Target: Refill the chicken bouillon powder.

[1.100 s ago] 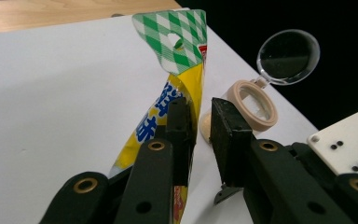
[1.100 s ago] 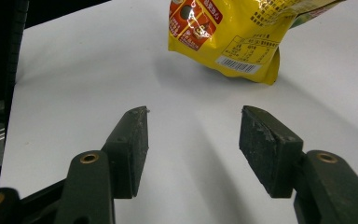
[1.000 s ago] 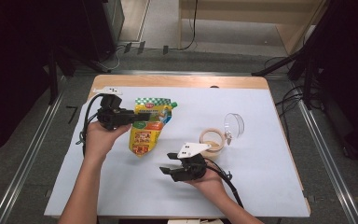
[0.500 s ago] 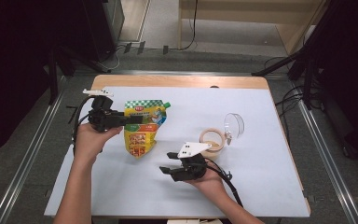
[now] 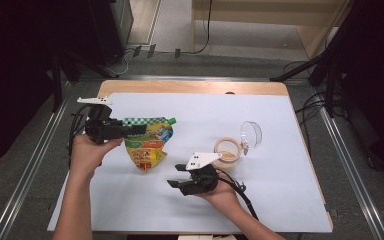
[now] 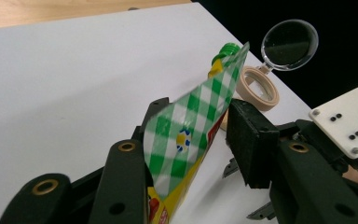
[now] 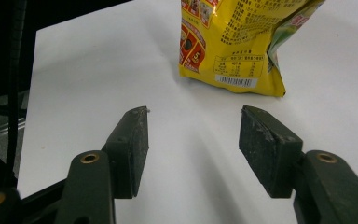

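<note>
The yellow spouted pouch (image 5: 147,145) stands on the white sheet (image 5: 280,200) at the table's left, its green-checked top edge between the jaws of the left gripper (image 5: 130,130). Those jaws have just been opening; in the left gripper view one pad (image 6: 251,140) stands clear of the pouch, so this looks like the release. The right gripper (image 5: 177,184) waits nearer, jaws apart and empty. Right of it lie a tape roll (image 5: 226,151) and a magnifier (image 5: 250,134). Next, the left hand should back off without tipping the pouch.
</note>
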The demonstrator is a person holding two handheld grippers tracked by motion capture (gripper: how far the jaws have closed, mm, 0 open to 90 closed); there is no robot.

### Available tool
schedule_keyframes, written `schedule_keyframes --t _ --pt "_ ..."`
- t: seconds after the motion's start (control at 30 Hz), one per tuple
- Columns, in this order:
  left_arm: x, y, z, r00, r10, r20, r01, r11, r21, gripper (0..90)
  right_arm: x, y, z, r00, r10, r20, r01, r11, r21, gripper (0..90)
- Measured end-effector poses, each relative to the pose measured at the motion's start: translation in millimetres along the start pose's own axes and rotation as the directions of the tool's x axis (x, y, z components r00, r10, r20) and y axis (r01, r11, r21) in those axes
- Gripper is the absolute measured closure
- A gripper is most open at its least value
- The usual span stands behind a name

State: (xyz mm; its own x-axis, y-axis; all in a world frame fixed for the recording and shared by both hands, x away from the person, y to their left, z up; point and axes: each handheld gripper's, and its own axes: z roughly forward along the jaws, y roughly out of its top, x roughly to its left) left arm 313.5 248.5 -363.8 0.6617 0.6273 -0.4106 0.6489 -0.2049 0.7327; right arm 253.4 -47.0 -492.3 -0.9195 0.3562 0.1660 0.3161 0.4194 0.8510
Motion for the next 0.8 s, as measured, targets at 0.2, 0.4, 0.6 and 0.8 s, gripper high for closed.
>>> schedule_keyframes --t 0.2,0.4,0.6,0.8 --pt "-7.3 5.7 -5.3 1.0000 0.005 0.008 -0.005 1.0000 -0.008 58.3 -1.3 4.8 -6.2 0.9999 0.014 -0.007 -0.014 1.000 0.004 44.0" --pt "-13.4 11.3 -13.1 0.9999 0.007 -0.014 -0.007 0.9999 -0.015 58.1 -2.7 12.6 -16.8 0.9998 0.022 -0.003 -0.022 1.000 0.001 44.5" --pt "-8.6 13.9 -20.8 0.9994 -0.010 -0.032 0.009 0.9992 -0.038 57.7 -5.0 15.6 -23.9 0.9990 0.043 -0.012 -0.042 0.999 0.024 44.4" --pt "4.4 9.7 -30.4 0.9964 -0.046 -0.071 0.042 0.9975 -0.058 56.9 -9.1 17.9 -32.4 0.9985 0.054 0.009 -0.055 0.998 0.033 44.8"
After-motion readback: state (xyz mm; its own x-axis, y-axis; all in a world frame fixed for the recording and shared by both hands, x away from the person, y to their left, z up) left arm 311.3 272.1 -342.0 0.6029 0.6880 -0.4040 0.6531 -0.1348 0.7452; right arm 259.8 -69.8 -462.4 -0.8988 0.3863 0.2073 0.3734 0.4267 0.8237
